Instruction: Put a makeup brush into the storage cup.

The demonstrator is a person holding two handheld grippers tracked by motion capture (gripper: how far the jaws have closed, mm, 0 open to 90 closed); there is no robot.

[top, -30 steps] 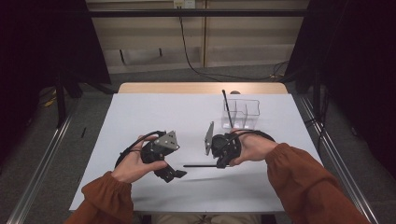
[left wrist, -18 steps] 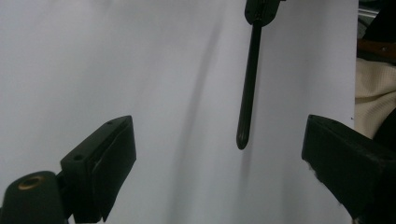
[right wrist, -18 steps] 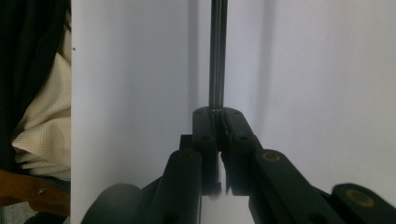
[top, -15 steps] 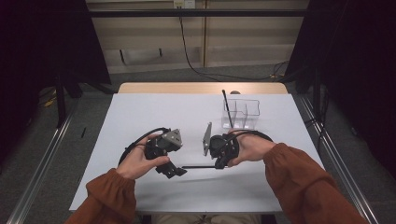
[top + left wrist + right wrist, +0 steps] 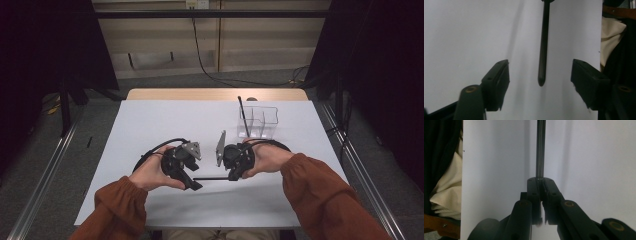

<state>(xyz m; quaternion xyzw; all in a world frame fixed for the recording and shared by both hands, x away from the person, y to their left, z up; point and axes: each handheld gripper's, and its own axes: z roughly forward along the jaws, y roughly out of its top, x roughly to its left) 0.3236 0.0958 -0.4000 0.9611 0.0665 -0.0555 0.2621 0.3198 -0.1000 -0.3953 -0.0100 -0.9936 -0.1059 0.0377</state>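
A thin black rod (image 5: 211,178) lies level just above the white table (image 5: 150,125), between my two hands. My right gripper (image 5: 231,176) is shut on one end of it; in the right gripper view the pads (image 5: 549,187) clamp the rod (image 5: 540,150), which runs straight away from the jaws. My left gripper (image 5: 196,184) faces it from the left. In the left gripper view the free tip of the rod (image 5: 543,50) hangs between the two jaws of the left gripper (image 5: 539,68), which have just been closing. Neither pad touches the rod.
A clear plastic organizer (image 5: 264,121) stands at the back right of the table, with another thin black stick (image 5: 242,112) upright in it. The table's front edge and a person's lap lie close behind the grippers. Metal rails run along both sides.
My left gripper has shifted slightly right, so its jaws now flank the rod's free tip. The right gripper and rod have stayed put.
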